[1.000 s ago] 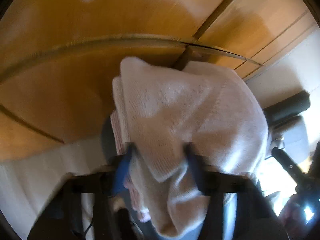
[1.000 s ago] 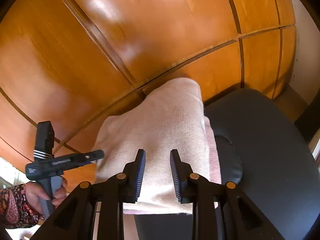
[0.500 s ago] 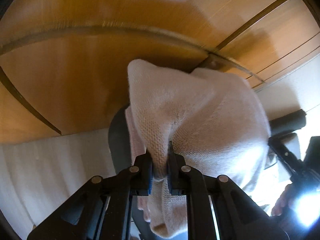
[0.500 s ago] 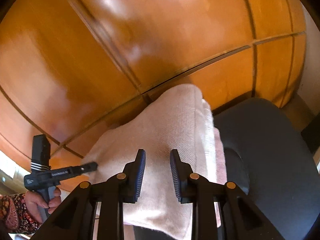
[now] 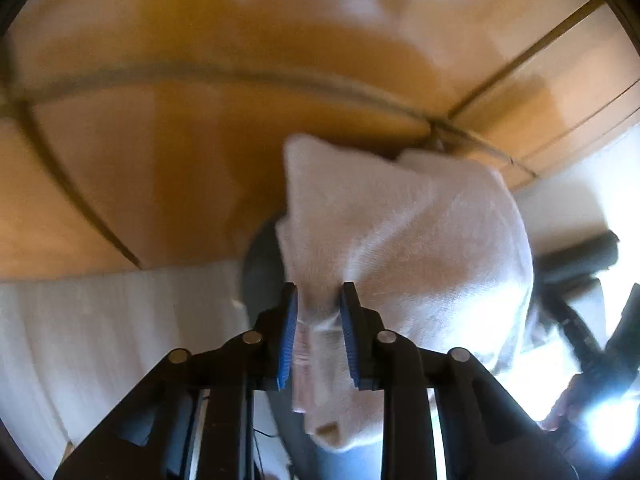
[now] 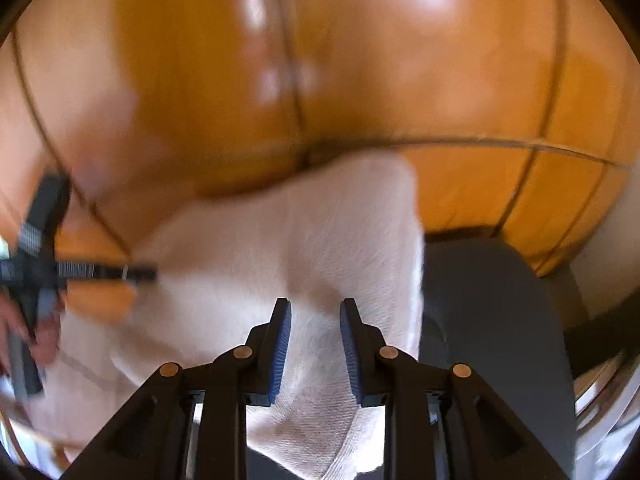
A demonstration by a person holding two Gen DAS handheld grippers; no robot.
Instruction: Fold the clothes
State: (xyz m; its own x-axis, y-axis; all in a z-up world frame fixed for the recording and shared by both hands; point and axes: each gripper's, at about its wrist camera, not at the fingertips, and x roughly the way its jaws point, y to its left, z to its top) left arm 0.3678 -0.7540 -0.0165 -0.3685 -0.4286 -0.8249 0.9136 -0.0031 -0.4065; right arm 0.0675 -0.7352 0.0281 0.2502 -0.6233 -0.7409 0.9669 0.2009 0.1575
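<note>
Sweater (image 5: 416, 240), pale knit, draped over a dark chair (image 6: 492, 320).
Left gripper (image 5: 319, 334) opening, a fold between its jaws; right gripper (image 6: 316, 346) partly open, gripping nothing.

Glossy orange-brown wooden panels (image 6: 400, 80) fill the upper half of both views, split by thin dark seams; 2 of these seams cross near the middle of the right wrist view. A dark grey padded chair seat (image 6: 492, 320) sits below the panels. In the left wrist view a pale ribbed surface (image 5: 100, 320) spreads at lower left, and a black armrest (image 5: 580, 252) juts in at right, beside strong glare.
</note>
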